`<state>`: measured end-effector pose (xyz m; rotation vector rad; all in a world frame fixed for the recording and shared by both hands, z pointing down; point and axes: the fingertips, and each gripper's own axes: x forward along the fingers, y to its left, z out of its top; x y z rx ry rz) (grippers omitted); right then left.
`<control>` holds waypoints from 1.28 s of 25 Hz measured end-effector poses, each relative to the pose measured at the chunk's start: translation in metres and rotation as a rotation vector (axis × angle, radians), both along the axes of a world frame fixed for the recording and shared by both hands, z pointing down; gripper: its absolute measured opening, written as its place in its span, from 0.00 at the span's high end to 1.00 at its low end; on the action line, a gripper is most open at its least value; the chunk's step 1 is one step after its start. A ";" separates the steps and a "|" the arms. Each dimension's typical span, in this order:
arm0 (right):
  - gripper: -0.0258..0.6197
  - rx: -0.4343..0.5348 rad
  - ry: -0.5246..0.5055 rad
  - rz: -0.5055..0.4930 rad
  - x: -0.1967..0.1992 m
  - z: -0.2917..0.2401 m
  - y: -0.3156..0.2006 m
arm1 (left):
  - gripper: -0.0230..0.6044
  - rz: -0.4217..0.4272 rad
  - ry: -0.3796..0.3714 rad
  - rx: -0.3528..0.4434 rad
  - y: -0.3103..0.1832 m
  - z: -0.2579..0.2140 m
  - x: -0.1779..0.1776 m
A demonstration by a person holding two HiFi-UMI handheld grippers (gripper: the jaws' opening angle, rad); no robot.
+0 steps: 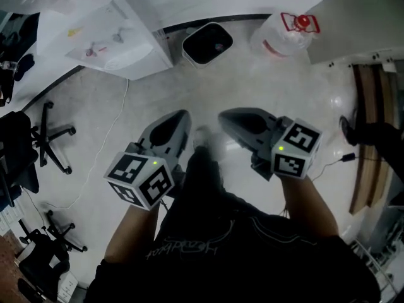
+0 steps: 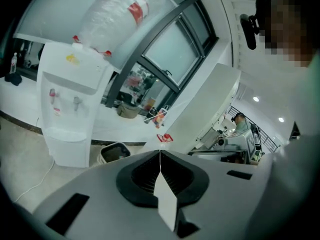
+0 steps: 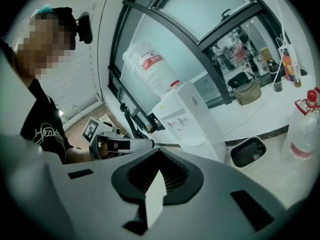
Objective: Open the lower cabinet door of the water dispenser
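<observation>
The white water dispenser [image 2: 70,109] stands against the wall with a big bottle [image 2: 120,19] upside down on top. Its lower cabinet door [image 2: 67,151] looks closed. In the head view the water dispenser [image 1: 120,36] is at the upper left, well ahead of both grippers. My left gripper [image 1: 183,115] and right gripper [image 1: 224,115] are held side by side over the floor in front of my legs. In its own view the left gripper [image 2: 160,151] has its jaws shut and nothing between them. The right gripper [image 3: 159,150] is also shut and empty, with the water dispenser [image 3: 192,119] beyond it.
A black waste bin [image 1: 207,43] sits on the floor just right of the dispenser. A spare water bottle [image 1: 284,33] with a red cap stands further right. Office chairs [image 1: 44,141] are at the left. A white cable [image 1: 117,137] runs across the floor.
</observation>
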<state>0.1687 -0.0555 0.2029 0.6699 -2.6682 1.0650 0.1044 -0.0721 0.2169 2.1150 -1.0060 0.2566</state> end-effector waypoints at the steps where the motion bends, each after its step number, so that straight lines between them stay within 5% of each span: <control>1: 0.94 -0.015 0.001 0.007 -0.001 0.009 -0.014 | 0.96 -0.002 0.003 -0.010 -0.015 0.010 0.000; 9: 0.94 -0.064 0.056 -0.021 -0.022 0.086 -0.091 | 0.96 -0.028 0.011 -0.066 -0.088 0.090 -0.015; 32: 0.94 -0.112 0.045 -0.117 -0.054 0.261 -0.150 | 0.96 -0.221 -0.258 -0.094 -0.170 0.284 -0.057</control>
